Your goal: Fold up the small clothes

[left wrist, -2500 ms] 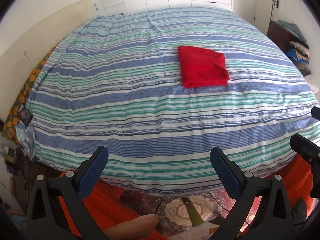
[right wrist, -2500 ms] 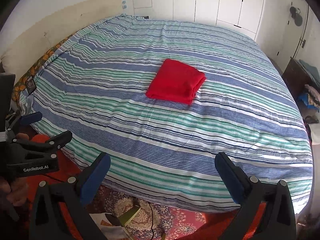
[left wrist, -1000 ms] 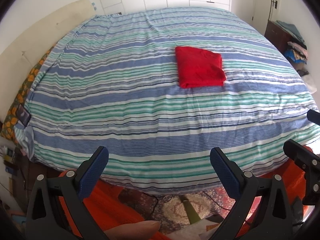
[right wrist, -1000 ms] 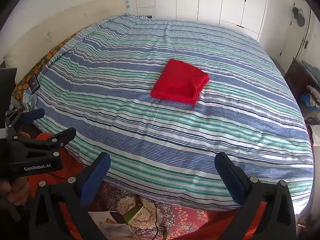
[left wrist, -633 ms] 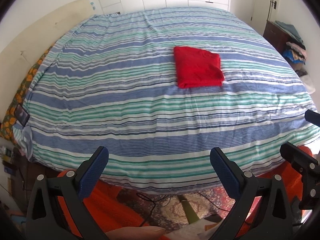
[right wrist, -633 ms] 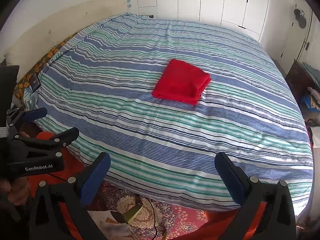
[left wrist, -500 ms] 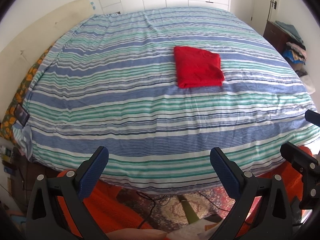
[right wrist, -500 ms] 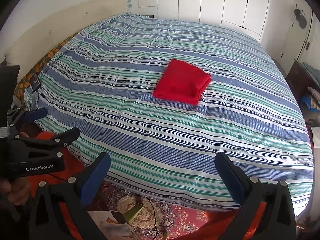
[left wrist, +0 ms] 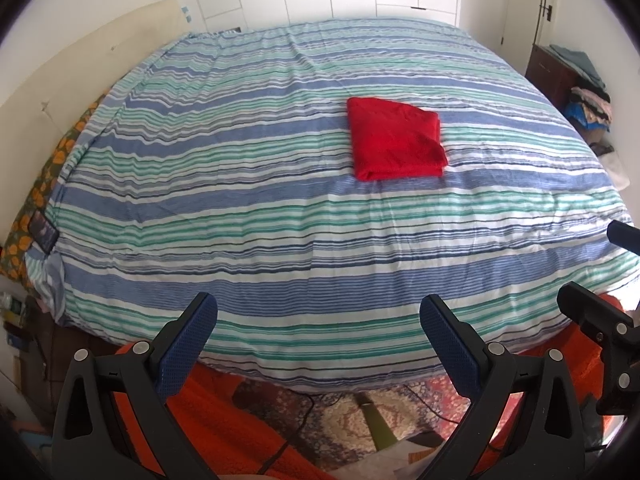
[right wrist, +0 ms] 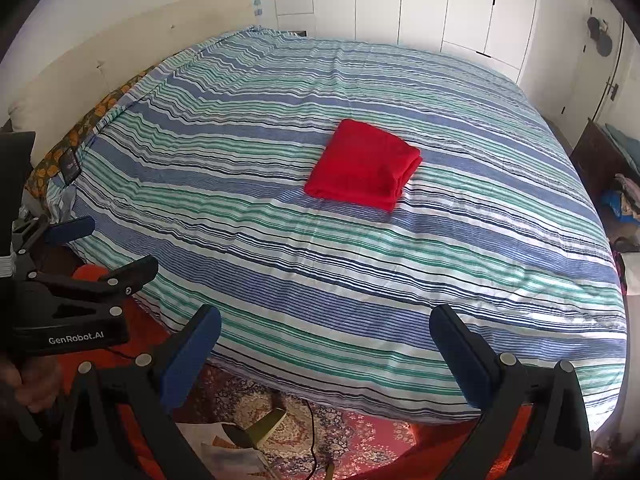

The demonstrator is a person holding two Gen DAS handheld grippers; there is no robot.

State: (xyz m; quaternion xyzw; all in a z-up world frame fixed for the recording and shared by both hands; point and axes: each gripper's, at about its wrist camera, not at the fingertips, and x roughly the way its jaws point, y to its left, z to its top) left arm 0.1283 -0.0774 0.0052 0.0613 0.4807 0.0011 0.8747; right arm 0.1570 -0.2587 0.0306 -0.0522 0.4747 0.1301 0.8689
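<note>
A red garment lies folded into a neat rectangle near the middle of a bed with a blue, green and white striped cover; it also shows in the right wrist view. My left gripper is open and empty, held off the near edge of the bed, far from the garment. My right gripper is open and empty, also back from the bed's near edge. The left gripper also shows at the left of the right wrist view.
A cream headboard runs along the bed's left side. White wardrobe doors stand behind the bed. A dark dresser with piled clothes stands at the right. A patterned rug and orange fabric lie below the grippers.
Both grippers have drifted slightly back from the bed, staying open. The folded red garment has not moved.
</note>
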